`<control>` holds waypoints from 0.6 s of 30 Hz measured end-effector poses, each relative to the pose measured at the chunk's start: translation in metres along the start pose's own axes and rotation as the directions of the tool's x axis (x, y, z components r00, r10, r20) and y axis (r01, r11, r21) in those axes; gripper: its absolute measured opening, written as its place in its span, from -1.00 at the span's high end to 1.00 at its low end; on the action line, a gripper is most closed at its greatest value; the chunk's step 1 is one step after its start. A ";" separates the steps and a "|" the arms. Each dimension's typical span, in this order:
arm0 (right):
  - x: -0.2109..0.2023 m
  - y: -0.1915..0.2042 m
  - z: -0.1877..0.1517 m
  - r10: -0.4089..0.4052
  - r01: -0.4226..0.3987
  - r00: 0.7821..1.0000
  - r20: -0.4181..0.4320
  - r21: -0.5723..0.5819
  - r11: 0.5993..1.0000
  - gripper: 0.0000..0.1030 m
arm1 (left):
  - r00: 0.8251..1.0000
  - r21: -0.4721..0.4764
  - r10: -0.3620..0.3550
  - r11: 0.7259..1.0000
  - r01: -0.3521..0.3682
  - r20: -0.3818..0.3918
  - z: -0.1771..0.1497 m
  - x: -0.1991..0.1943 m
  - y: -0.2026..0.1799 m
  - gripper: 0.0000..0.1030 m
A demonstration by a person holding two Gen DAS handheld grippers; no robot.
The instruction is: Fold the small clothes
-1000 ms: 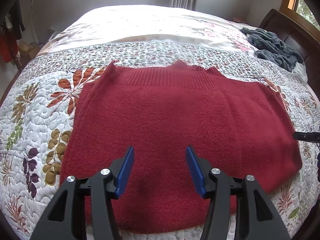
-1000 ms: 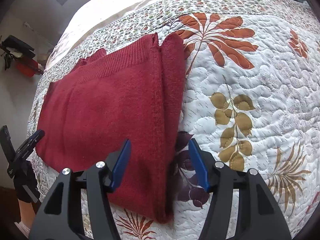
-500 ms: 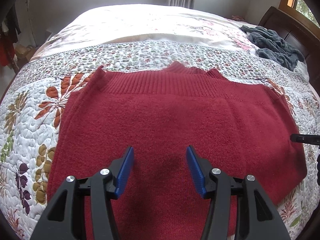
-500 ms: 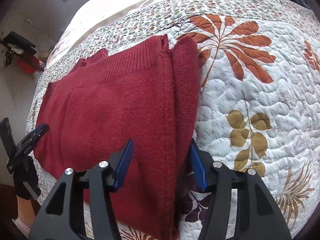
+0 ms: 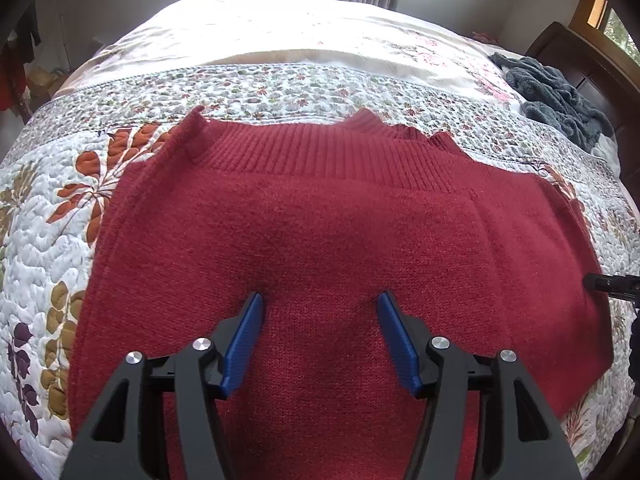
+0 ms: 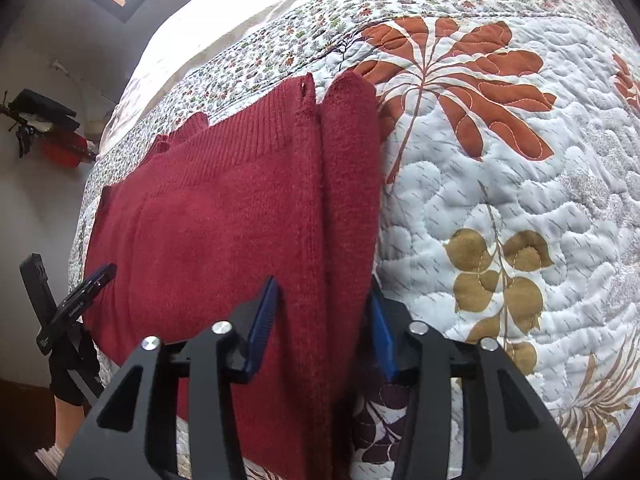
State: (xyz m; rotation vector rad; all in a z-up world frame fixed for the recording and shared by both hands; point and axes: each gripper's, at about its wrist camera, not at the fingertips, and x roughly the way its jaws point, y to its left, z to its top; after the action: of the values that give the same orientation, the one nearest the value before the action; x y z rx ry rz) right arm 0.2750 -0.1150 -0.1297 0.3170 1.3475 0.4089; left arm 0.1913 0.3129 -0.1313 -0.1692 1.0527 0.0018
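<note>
Red sweater [image 5: 320, 240] spread flat on floral quilt [image 5: 48, 248], ribbed hem toward 12 o'clock. Left gripper [image 5: 320, 320] poised above its middle, jaws wide apart, gripping nothing. Right gripper [image 6: 324, 312] gaping astride the folded edge, not clamped.

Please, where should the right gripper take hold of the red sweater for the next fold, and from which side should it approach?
Probably the folded side edge of the red sweater, the doubled strip beside the seam. The open right gripper already straddles this strip. Approach from the near edge, one finger sliding under against the quilt, because the rest of the sweater lies flat.
</note>
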 end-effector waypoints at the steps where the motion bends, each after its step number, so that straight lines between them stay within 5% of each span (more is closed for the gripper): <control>1: 0.000 0.001 0.001 0.026 -0.026 1.000 -0.001 0.001 1.000 0.55 | 1.000 0.000 0.001 1.000 -0.001 0.000 0.000 0.000 0.000 -0.18; 12: 0.017 -0.004 -0.001 0.013 -0.012 1.000 -0.023 0.059 0.998 0.65 | 1.000 0.007 0.003 1.000 -0.003 -0.002 0.000 0.005 0.001 -0.23; 18: -0.008 0.020 0.006 0.017 -0.017 1.000 -0.007 0.058 0.998 0.71 | 1.000 -0.009 -0.010 1.000 0.010 -0.008 0.001 -0.002 0.003 -0.21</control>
State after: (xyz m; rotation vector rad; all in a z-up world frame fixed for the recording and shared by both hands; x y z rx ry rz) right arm 0.2770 -0.1008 -0.1123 0.3752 1.3666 0.3864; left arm 0.1907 0.3166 -0.1296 -0.1825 1.0599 -0.0031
